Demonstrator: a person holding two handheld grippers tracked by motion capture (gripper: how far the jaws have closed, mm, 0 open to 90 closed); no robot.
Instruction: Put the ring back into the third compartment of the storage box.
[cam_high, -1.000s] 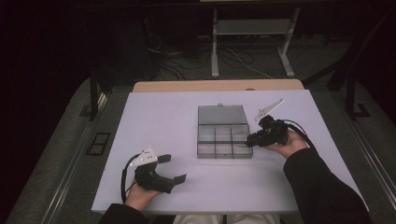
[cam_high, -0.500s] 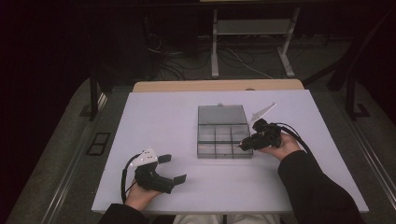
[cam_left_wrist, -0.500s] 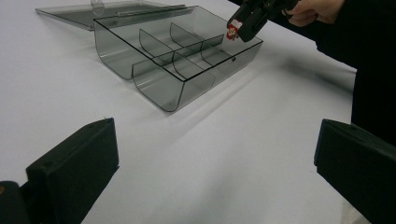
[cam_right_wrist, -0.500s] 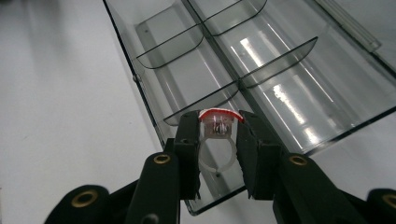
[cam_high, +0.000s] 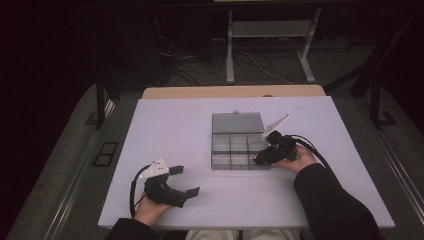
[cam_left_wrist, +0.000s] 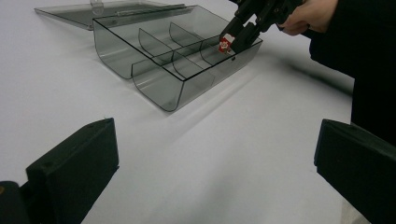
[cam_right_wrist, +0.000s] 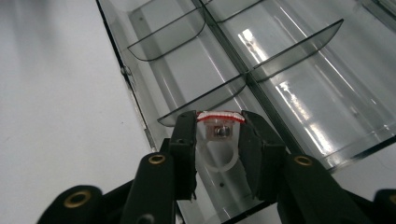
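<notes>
The right gripper (cam_right_wrist: 219, 140) is clamped on a small white ring (cam_right_wrist: 218, 140) with a red-edged top, poised over the near corner cell of the open clear box (cam_high: 235, 145). This looks like the placing step; next it likely lowers and releases. The left gripper (cam_high: 186, 181), jaws wide and empty, rests well apart on the white desk (cam_high: 165, 130). Beyond lies a dark room with cables on the floor.

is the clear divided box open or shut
Open. The box has its lid folded back flat on the table, and its compartments look empty.
</notes>
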